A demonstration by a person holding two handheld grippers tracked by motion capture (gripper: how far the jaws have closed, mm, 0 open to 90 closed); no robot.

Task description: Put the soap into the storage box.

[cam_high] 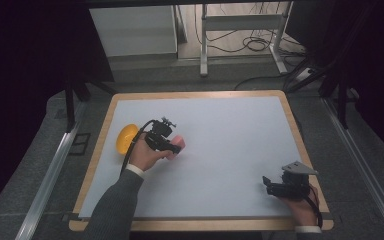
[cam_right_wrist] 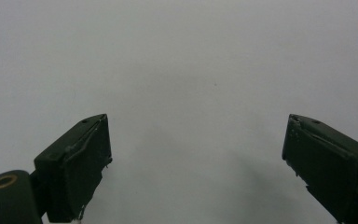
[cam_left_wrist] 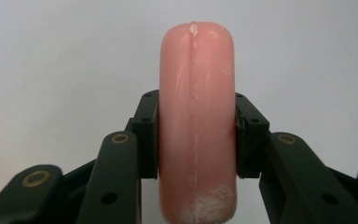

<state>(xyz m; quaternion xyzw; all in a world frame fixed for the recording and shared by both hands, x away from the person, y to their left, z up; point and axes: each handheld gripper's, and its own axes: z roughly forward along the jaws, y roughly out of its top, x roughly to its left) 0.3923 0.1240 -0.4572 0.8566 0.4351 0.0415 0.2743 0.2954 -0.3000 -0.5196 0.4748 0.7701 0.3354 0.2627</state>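
Two hand-held grippers work over a white worktop point(cam_high: 215, 150) with a light wooden rim, and most of its surface lies bare.

Farthest left, a round yellow plastic bowl point(cam_high: 124, 138) sits tipped on its side right at the worktop's left margin, overlapping the wooden border. Just beside it, toward the middle, the person's left hand point(cam_high: 142, 157) in a grey sleeve holds the left gripper point(cam_high: 172, 146), its black cable looping back past the bowl. Its fingers point(cam_left_wrist: 148, 135) are clamped on a smooth pink rounded object of soft-looking material point(cam_left_wrist: 197, 126), pressing it from both sides at about mid-height; in the left gripper view the object stands upright between them, with a pale seam running down its face and whitish scuffing near its lower end. In the high view the pink object point(cam_high: 176, 145) is in the left half of the worktop, near the left edge and well apart from the far and near edges.

Between the grippers stretches a broad open band of white surface, from the centre out to the far right corner.

At the right, near the front right corner and close to the wooden rim, the right hand point(cam_high: 302, 205) holds the right gripper point(cam_high: 269, 183), topped by a grey three-cornered plate. Its fingers point(cam_right_wrist: 77, 163) are spread wide with bare white worktop between them, and a strip of wooden edge shows at the upper right of the right gripper view.
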